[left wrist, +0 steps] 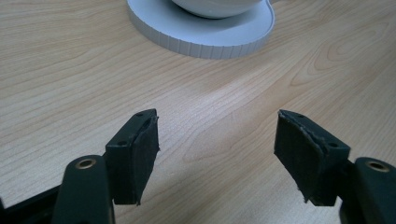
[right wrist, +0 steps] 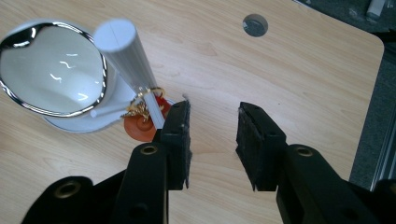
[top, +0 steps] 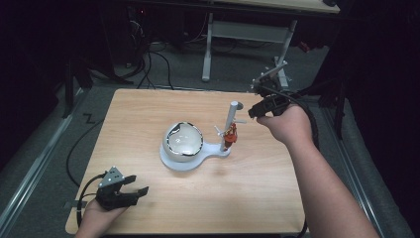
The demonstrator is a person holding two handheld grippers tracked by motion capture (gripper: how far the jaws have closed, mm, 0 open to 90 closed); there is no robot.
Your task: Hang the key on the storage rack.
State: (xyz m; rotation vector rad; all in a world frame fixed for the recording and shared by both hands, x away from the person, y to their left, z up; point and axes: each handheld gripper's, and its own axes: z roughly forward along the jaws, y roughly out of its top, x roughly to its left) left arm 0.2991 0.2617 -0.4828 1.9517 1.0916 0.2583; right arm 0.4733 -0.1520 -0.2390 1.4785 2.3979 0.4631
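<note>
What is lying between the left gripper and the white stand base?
Nothing: in the left gripper view, bare table runs from the left gripper to the white stand base.

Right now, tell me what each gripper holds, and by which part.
Nothing. The left gripper stands open over bare table; the right gripper is open beside the red-and-gold ornament, not touching it.

Table (top: 148, 208) lit from above — dark surroundings, sharp close-ups.

A stand (top: 194, 161) sits near the middle of the counter (top: 148, 114). On the stand's left part rests a round mirror (top: 184, 140); on its right part rises a post (top: 231, 121), with an ornament (top: 229, 136) hanging beside the post. The left claw (top: 139, 184) lies nearer than the stand, to its left; the right claw (top: 253, 113) hovers just right of the post.
</note>
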